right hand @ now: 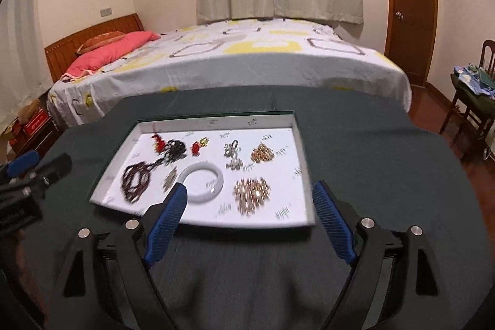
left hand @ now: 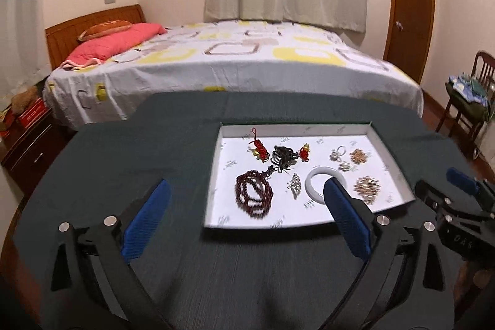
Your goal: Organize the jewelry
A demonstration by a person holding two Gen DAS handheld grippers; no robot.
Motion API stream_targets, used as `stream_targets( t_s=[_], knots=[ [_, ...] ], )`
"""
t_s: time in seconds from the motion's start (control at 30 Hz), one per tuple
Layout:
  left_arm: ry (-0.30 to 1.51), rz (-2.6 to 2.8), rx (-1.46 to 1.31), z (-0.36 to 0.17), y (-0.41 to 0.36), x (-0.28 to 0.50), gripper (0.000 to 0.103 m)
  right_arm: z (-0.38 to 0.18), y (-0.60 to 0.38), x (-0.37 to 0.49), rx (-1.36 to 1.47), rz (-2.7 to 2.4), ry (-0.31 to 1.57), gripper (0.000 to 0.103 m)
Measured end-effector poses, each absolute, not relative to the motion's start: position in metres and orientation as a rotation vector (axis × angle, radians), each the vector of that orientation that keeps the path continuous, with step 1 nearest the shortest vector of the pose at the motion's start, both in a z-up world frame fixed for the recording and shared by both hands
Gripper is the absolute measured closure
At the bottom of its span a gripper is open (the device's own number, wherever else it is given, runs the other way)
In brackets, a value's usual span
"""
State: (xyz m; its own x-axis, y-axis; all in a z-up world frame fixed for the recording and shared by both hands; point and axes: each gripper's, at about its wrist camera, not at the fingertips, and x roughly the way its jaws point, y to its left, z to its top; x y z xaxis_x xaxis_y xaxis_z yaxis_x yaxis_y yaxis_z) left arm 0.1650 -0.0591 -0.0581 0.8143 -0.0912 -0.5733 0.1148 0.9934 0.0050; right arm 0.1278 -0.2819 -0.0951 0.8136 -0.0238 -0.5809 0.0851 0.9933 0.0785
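A white shallow tray (left hand: 393, 156) (right hand: 301, 172) lies on a dark green cloth. In it lie a dark red bead string (left hand: 253, 194) (right hand: 136, 180), a white bangle (left hand: 312, 178) (right hand: 213, 178), a black ornament (left hand: 283, 155) (right hand: 174, 149), red knot charms (left hand: 260, 149) (right hand: 196, 146), silver pieces (left hand: 338, 155) (right hand: 232, 152) and gold clusters (left hand: 366, 187) (right hand: 252, 190). My left gripper (left hand: 244, 189) is open and empty above the tray's near left part. My right gripper (right hand: 250, 194) is open and empty above the tray's near edge.
A table with the green cloth (left hand: 123, 150) (right hand: 371, 150) stands before a bed (left hand: 232, 61) (right hand: 232, 57). A wooden chair with clothes (left hand: 473, 95) (right hand: 473, 92) stands at the right. A nightstand (left hand: 27, 141) is at the left.
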Motion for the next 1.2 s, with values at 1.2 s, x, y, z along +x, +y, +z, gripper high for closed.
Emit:
stream_targets(
  t_s=[1.2],
  knots=[
    [0.416, -0.059, -0.023, 0.024, -0.015, 0.002, 0.004, 0.000, -0.266, -0.021, 0.057, -0.067, 0.347, 0.019]
  ],
)
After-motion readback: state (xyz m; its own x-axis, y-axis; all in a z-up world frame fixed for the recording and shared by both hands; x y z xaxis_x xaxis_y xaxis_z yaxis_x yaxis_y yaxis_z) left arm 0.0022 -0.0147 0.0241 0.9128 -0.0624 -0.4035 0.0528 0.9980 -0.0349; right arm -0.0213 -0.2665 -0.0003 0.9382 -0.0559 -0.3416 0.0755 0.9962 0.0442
